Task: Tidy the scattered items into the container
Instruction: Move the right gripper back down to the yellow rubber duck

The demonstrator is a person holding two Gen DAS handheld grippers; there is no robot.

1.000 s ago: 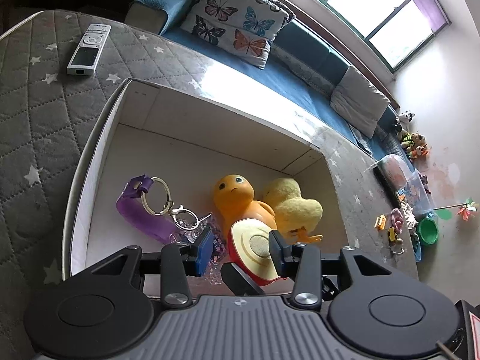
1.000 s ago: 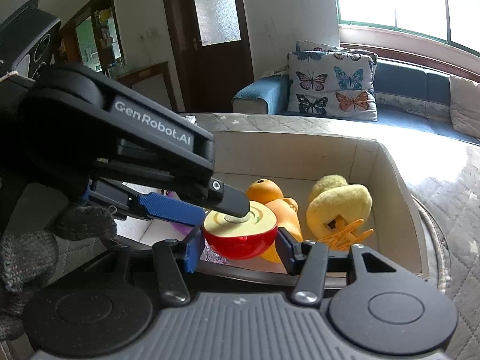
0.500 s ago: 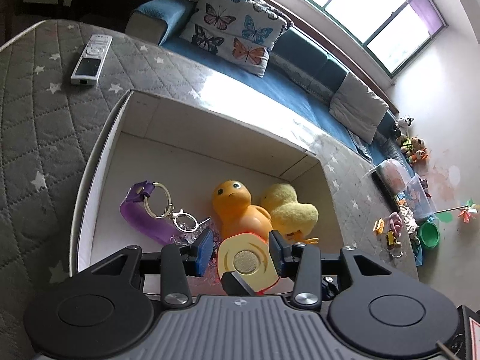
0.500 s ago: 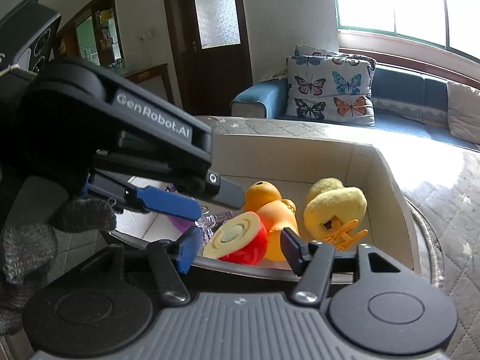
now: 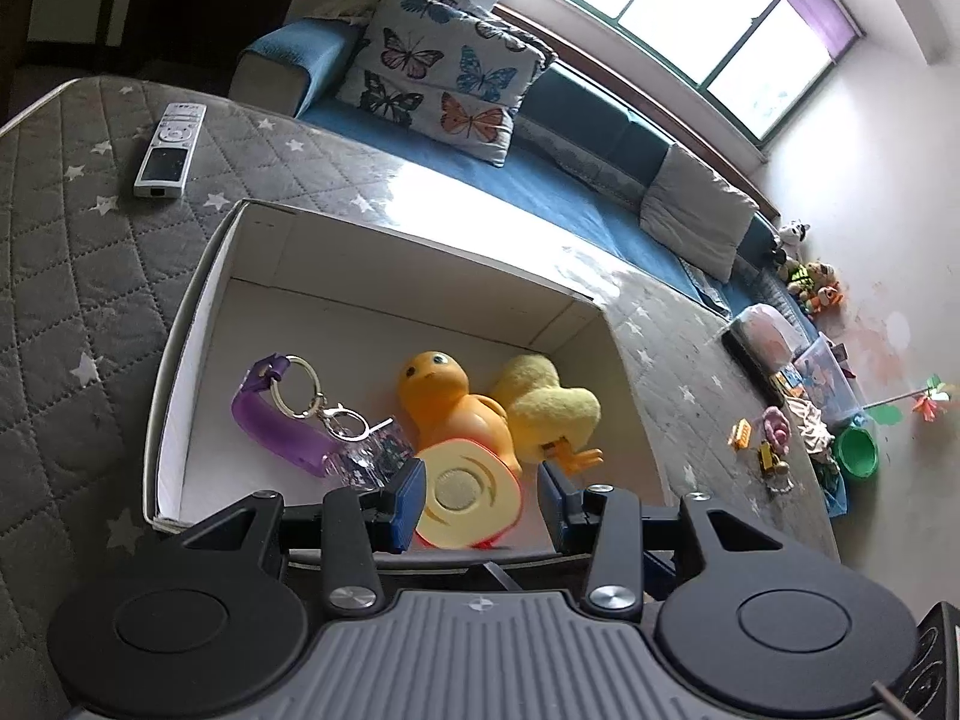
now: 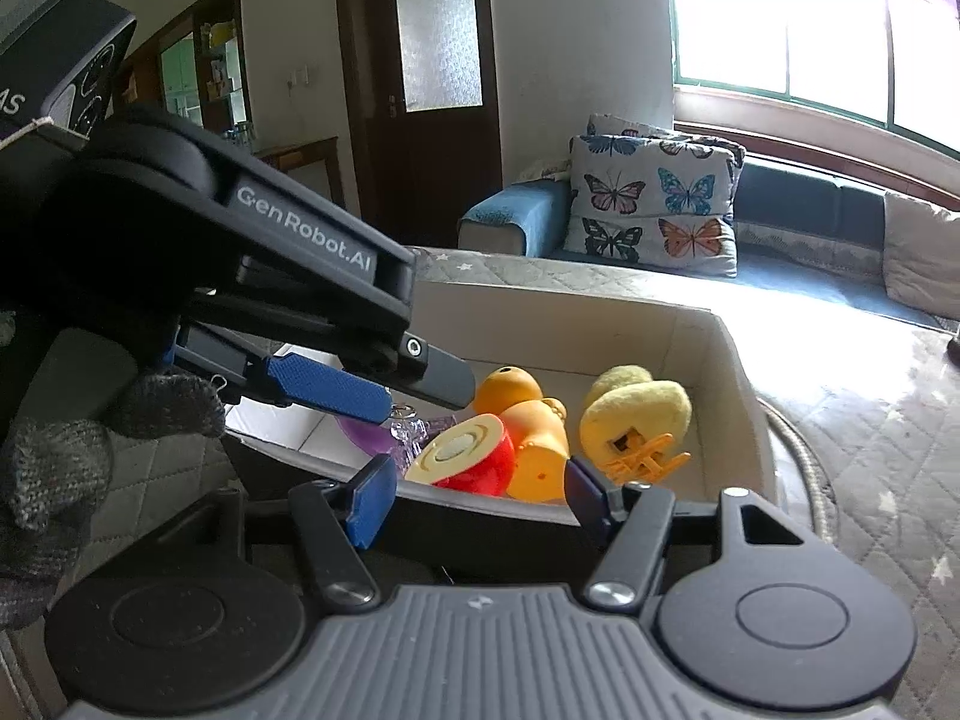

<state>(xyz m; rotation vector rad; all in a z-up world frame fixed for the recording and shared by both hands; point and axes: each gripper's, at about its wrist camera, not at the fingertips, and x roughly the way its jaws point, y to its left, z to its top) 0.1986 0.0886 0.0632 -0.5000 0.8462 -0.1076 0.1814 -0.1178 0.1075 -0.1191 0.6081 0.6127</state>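
Your left claw (image 5: pixel 480 495) hangs over the near edge of the white cardboard box (image 5: pixel 192 324) with its blue pads spread wide and nothing between them; the red-and-cream toy half (image 5: pixel 465 489) lies just beyond the fingertips on the box floor, tilted with its cream cut face up. Your right claw (image 6: pixel 474 495) is likewise released, its pads apart at the near rim of the same box (image 6: pixel 720 354), and the toy half (image 6: pixel 465 459) sits free inside, leaning against the orange rubber duck (image 6: pixel 522 414).

Inside the box, the duck (image 5: pixel 447 402) lies in the middle with a yellow plush chick (image 5: pixel 552 414) touching it on the right. To the left are a purple strap (image 5: pixel 270 420) with a metal key ring (image 5: pixel 294 387) and a clear sparkly trinket (image 5: pixel 366 456) just beside the toy half.

The box rests on a grey quilted cover with white stars (image 5: pixel 66 276). A silver remote control (image 5: pixel 171 150) lies on that cover, far left, well apart from the box. Beyond is a blue sofa (image 5: pixel 540 192) with a butterfly cushion (image 5: pixel 444 84) and a grey cushion (image 5: pixel 696 210) under a bright window (image 5: pixel 678 6). Small toys and a green bowl (image 5: pixel 858 450) are scattered on the floor at far right. From the right wrist you also see a dark wooden door (image 6: pixel 438 90) with a frosted pane, and a grey knitted glove (image 6: pixel 66 444) on your left hand.
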